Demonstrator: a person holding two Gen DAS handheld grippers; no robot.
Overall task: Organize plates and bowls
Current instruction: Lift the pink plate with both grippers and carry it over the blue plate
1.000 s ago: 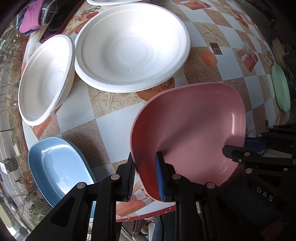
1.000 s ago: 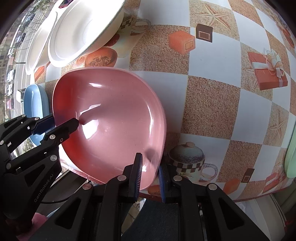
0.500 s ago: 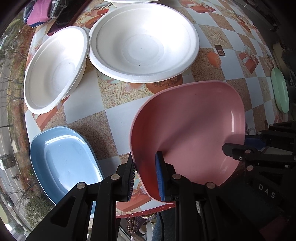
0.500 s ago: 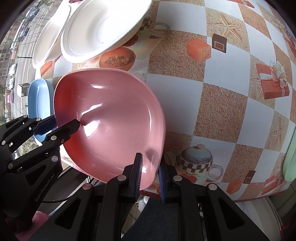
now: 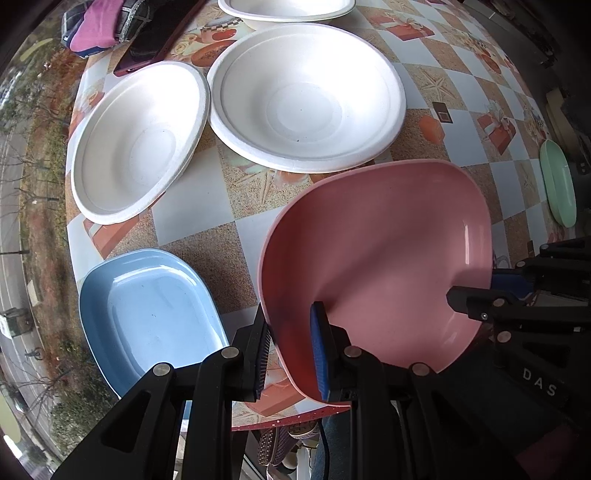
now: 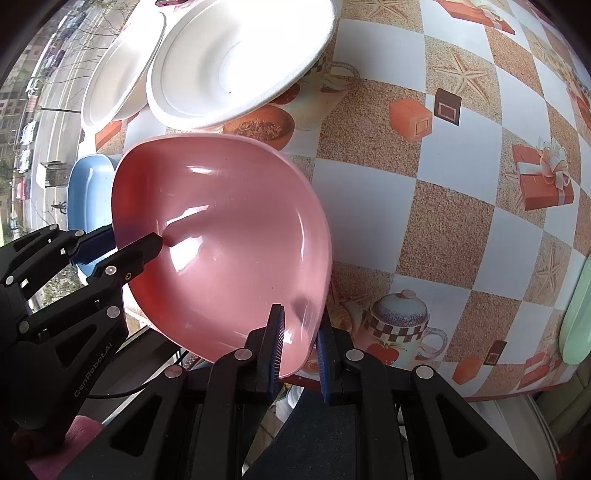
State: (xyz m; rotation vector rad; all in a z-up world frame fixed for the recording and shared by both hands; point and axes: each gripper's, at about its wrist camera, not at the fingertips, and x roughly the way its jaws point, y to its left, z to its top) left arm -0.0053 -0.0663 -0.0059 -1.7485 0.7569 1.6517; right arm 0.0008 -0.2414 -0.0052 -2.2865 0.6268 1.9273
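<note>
A pink bowl is held in the air above the table's near edge, tilted. My left gripper is shut on its near-left rim. My right gripper is shut on its opposite rim; it shows at the right of the left wrist view. The pink bowl also fills the right wrist view, where the left gripper clamps its left rim. A blue plate lies on the table left of the bowl. Two white bowls sit farther back.
The table has a checkered cloth. A third white bowl sits at the far edge. A green plate lies at the right edge. Folded clothes lie at the far left corner.
Both grippers have pulled back and up with the pink bowl, keeping their grip. More of the table and the blue plate shows now.
</note>
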